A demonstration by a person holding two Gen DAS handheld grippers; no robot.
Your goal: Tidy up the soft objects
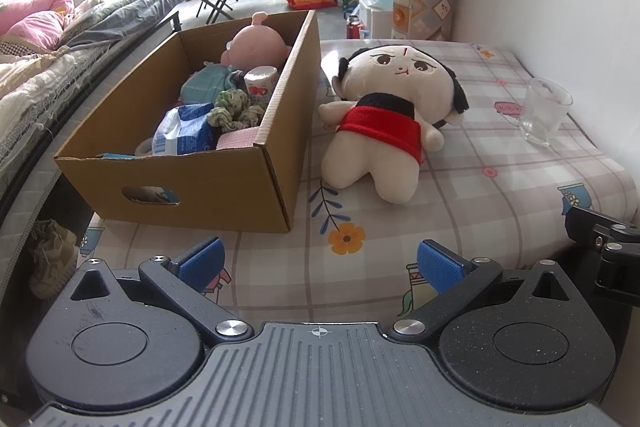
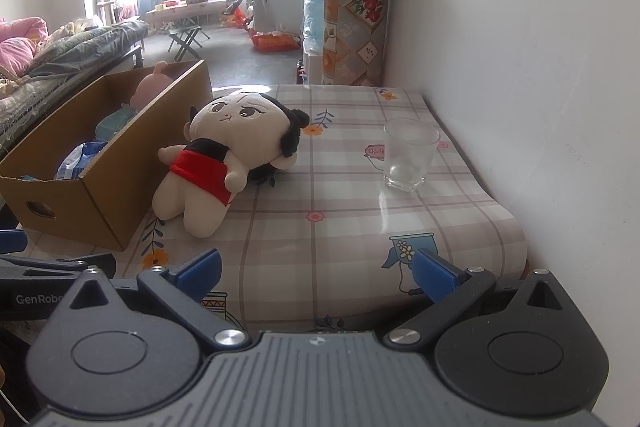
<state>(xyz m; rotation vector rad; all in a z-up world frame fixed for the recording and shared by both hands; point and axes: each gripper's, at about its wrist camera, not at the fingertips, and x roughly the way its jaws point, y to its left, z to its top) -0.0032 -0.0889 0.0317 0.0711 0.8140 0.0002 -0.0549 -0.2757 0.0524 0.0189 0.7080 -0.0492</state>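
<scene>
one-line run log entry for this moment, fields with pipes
left gripper open, empty | right gripper open, empty | plush doll on table beside cardboard box | glass upright

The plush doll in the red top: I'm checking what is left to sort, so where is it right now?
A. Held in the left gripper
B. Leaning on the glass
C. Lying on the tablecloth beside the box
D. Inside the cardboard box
C: the plush doll lies on its back on the checked tablecloth, just outside the cardboard box, well apart from the glass, and both grippers are open and empty.
</scene>
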